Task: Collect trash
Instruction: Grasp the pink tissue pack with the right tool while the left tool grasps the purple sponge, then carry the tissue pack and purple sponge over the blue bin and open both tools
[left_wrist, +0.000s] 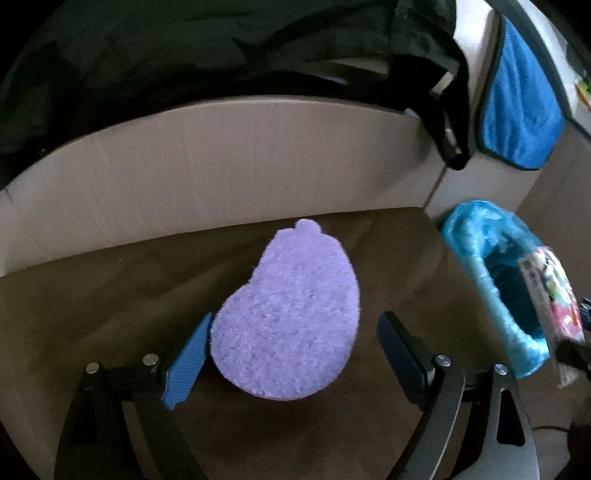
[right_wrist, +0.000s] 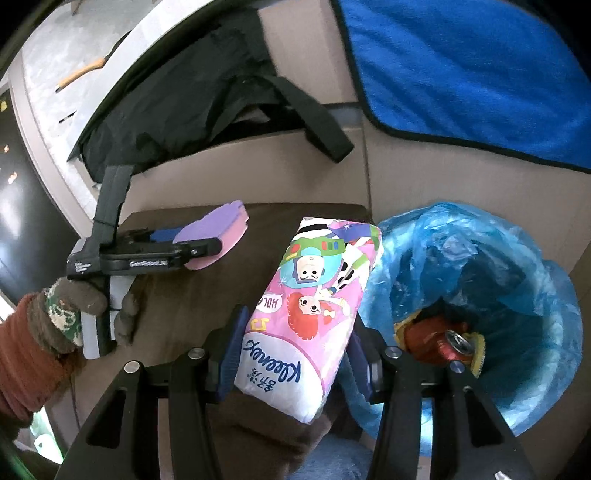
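Two claws work here: the right claw (right_wrist: 293, 363) clamps a Kleenex tissue pack (right_wrist: 314, 302), the blue-lined trash bin (right_wrist: 517, 258) just right of it for dropping; the left claw (left_wrist: 291, 354) gapes wide around the purple sponge (left_wrist: 291, 314) on the brown counter (left_wrist: 110, 295), apparently unpinched.

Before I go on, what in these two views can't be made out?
- Bin contents: right wrist view shows a can; the blue liner hides the rest.
- Tissue pack: cut off and blurred at the left wrist view's edge.
- Sponge: whether the left tool touches it, unclear.
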